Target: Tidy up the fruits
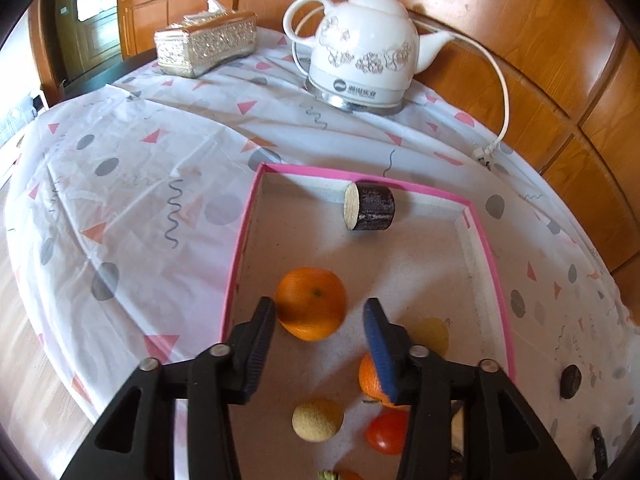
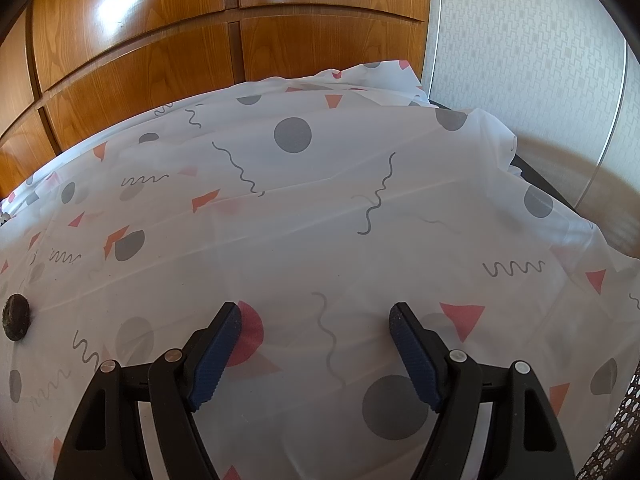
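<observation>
Kettle (image 1: 360, 52) and tissue box (image 1: 206, 42) behind pink-rimmed tray (image 1: 236, 248), left hand-held gripper (image 1: 320, 312) parted over orange (image 1: 311, 302), right hand-held gripper (image 2: 316, 316) agape, empty

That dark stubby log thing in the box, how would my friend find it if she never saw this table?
Find the white teapot at the back of the table. In front of it lies a pink-edged box holding fruit. The log piece lies on its side at the box's far end: the only dark, cylinder-shaped thing there, with a pale cut face.

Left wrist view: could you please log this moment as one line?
left gripper: open, over orange | tray: fruit inside | right gripper: open, empty
</observation>
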`<control>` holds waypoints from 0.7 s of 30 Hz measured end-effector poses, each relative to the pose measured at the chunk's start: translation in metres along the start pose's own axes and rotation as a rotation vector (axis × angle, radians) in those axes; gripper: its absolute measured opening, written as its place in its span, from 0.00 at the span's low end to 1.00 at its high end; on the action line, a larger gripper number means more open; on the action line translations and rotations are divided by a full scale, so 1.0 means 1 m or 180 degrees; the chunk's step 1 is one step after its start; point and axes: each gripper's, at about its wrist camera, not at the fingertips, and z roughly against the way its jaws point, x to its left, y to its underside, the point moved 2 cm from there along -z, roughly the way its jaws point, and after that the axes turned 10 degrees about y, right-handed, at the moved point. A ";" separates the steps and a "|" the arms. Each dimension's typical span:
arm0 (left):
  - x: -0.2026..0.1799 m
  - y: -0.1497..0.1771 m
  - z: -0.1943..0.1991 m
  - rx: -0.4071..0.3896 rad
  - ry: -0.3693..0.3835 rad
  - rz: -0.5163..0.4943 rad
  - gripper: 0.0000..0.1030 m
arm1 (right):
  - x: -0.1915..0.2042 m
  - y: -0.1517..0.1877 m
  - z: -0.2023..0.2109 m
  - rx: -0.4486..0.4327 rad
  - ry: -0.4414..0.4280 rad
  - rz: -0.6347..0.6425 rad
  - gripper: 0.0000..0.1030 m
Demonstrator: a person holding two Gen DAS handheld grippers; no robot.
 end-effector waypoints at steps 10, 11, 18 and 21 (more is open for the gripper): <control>-0.007 0.016 0.036 -0.0174 -0.0014 -0.0092 0.59 | 0.000 0.000 0.000 -0.0001 0.0002 -0.0001 0.75; -0.009 0.017 0.041 -0.0200 -0.0002 -0.0105 0.60 | 0.000 0.000 0.000 -0.0001 0.0001 -0.0001 0.75; -0.018 0.031 0.067 -0.0320 0.0061 -0.0179 0.66 | 0.000 0.000 0.000 -0.0001 0.0000 -0.0002 0.75; -0.018 0.038 0.074 -0.0318 0.0091 -0.0158 0.66 | 0.000 0.000 0.000 -0.0001 0.0000 -0.0003 0.75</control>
